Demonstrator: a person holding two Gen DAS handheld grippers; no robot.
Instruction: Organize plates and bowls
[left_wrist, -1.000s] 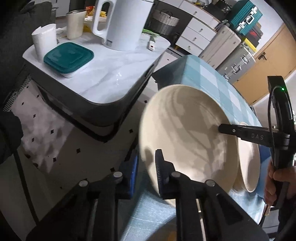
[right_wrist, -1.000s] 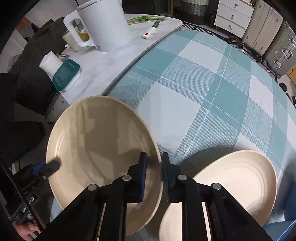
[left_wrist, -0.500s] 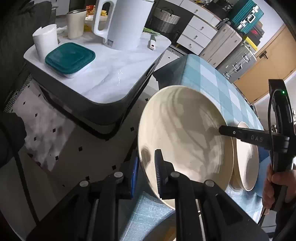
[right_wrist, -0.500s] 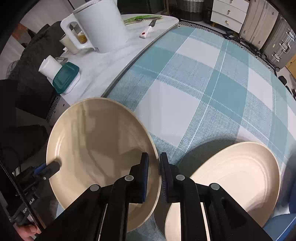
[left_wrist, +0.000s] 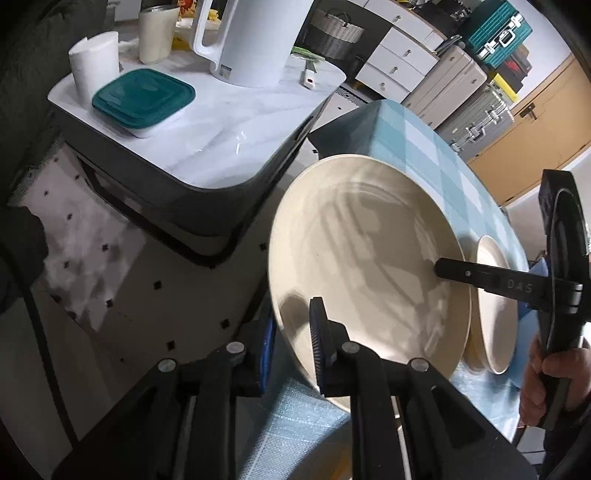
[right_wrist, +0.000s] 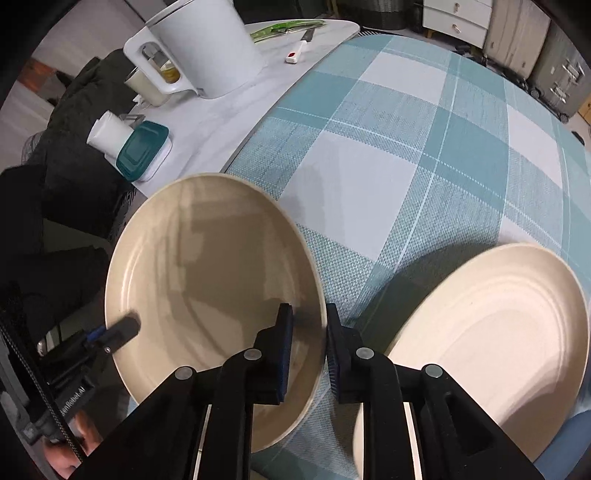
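Plate work came first: you had one cream plate (right_wrist: 207, 280) pinched at opposite edges, its near rim between the pads of the left gripper (left_wrist: 291, 354) and its far rim between those of the right gripper (right_wrist: 308, 343), whose jaws were easing open with the rim between them and contact too close to judge. Both stood nearly closed, nothing else in them. The plate was tilted, lifted at the edge of the desk (right_wrist: 406, 155), with the second plate (right_wrist: 491, 332) lying flat just to the right of your right gripper. To do this step well, I judged you needed the left grip firm before the right let go, then a level carry onto the second plate, rims aligned, so it would not slip off the desk's edge. Both of your grippers pointed steeply down, your right hand (left_wrist: 546, 384) wrapped round its handle beyond the plate's far rim.
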